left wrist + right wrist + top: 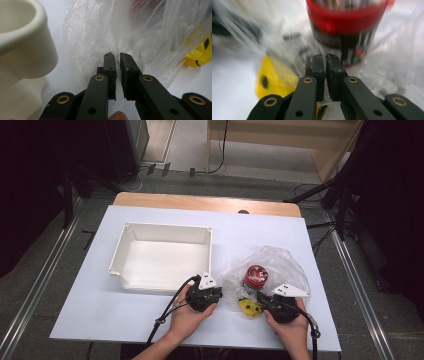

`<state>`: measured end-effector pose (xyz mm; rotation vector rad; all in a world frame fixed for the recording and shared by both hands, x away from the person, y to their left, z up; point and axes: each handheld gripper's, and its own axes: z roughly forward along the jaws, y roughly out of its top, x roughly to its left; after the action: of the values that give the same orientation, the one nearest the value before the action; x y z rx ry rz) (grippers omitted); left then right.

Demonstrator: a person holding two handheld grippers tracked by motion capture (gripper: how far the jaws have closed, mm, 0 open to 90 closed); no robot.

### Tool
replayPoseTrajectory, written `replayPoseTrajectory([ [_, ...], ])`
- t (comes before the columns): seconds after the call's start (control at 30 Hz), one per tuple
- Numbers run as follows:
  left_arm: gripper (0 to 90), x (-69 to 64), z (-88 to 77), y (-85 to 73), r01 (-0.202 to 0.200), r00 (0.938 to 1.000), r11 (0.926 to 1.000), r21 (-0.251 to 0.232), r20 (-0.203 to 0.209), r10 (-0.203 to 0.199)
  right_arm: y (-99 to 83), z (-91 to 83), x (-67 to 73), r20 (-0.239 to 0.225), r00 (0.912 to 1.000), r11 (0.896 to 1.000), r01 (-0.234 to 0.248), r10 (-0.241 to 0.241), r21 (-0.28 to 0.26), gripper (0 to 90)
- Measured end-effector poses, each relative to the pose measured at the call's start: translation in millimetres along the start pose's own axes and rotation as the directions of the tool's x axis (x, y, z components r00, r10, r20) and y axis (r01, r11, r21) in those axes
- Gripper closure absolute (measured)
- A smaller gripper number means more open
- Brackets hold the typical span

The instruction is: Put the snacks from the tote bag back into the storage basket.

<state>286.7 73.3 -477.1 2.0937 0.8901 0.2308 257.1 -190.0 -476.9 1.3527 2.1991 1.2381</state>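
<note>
**Op:** While I hold the high view, I log a clear plastic bag (272, 265) on the white table (75, 310), right of the white bin (165, 235). Inside it: a red-lidded can (256, 276) standing upright and a yellow packet (250, 307) lying at its near edge. My left gripper (212, 287) sits at the bag's left edge, my right gripper (260, 297) at its near edge, between can and packet.

**Obs:** Left gripper view?

**Op:** Jaws nearly together, a thin slit between them, film (100, 37) crumpled around the tips. I judge they pinch a fold, but can't tell for sure. Bin corner (25, 42) close at left, packet (200, 55) off to the right.

**Obs:** Right gripper view?

**Op:** Blurred. Jaws pressed almost flat, film (387, 67) around them; grip on it likely, not confirmed. Can (347, 30) just ahead, packet (274, 77) left.

**Obs:** Why both at the rim?

**Op:** My guess: two holds on the mouth to spread it so the contents can come out.
</note>
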Motion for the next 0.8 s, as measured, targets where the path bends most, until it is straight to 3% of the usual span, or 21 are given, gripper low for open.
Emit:
replayPoseTrajectory([
  [0.07, 84.1, 0.0, 0.1, 0.1, -0.001, 1.0, 1.0, 0.001, -0.001, 0.001, 4.5, -7.2, 3.4, -0.041, 0.9991, 0.997, -0.015, 0.012, -0.075, 85.8],
  [0.13, 84.0, -0.2, 0.2, 0.1, -0.002, 1.0, 1.0, 0.0, -0.003, 0.002, 7.7, -11.0, 7.4, -0.072, 0.9973, 0.993, -0.018, 0.01, -0.114, 84.9],
  [0.2, 84.0, -0.3, 0.3, 0.1, -0.003, 1.0, 1.0, -0.001, -0.002, 0.003, 8.5, -9.3, 12.6, -0.078, 0.9969, 0.994, 0.004, -0.013, -0.112, 84.6],
  [0.37, 83.9, -0.4, 0.3, 0.0, -0.004, 1.0, 1.0, -0.001, -0.003, 0.004, 1.6, 10.2, 18.0, -0.074, 0.9964, 0.999, 0.042, -0.042, -0.001, 84.6],
  [0.43, 83.8, -0.5, 0.3, 0.1, -0.004, 1.0, 1.0, -0.001, -0.003, 0.004, 1.1, 13.0, 18.8, -0.073, 0.9963, 0.999, 0.047, -0.045, 0.02, 84.4],
  [0.6, 83.8, -0.5, 0.3, 0.0, -0.004, 1.0, 1.0, -0.002, -0.003, 0.004, 3.5, 6.3, 18.6, -0.078, 0.9962, 0.999, 0.036, -0.038, -0.026, 78.4],
  [0.7, 83.7, -0.5, 0.4, 0.1, -0.005, 1.0, 1.0, -0.001, -0.003, 0.005, 6.9, -2.4, 18.1, -0.044, 0.9987, 0.996, 0.022, -0.026, -0.088, 69.4],
  [0.8, 83.6, -0.5, 0.2, 0.2, -0.009, 1.0, 1.0, 0.003, -0.005, 0.009, 8.4, -7.8, 17.8, -0.036, 0.999, 0.993, 0.021, -0.025, -0.114, 66.8],
])
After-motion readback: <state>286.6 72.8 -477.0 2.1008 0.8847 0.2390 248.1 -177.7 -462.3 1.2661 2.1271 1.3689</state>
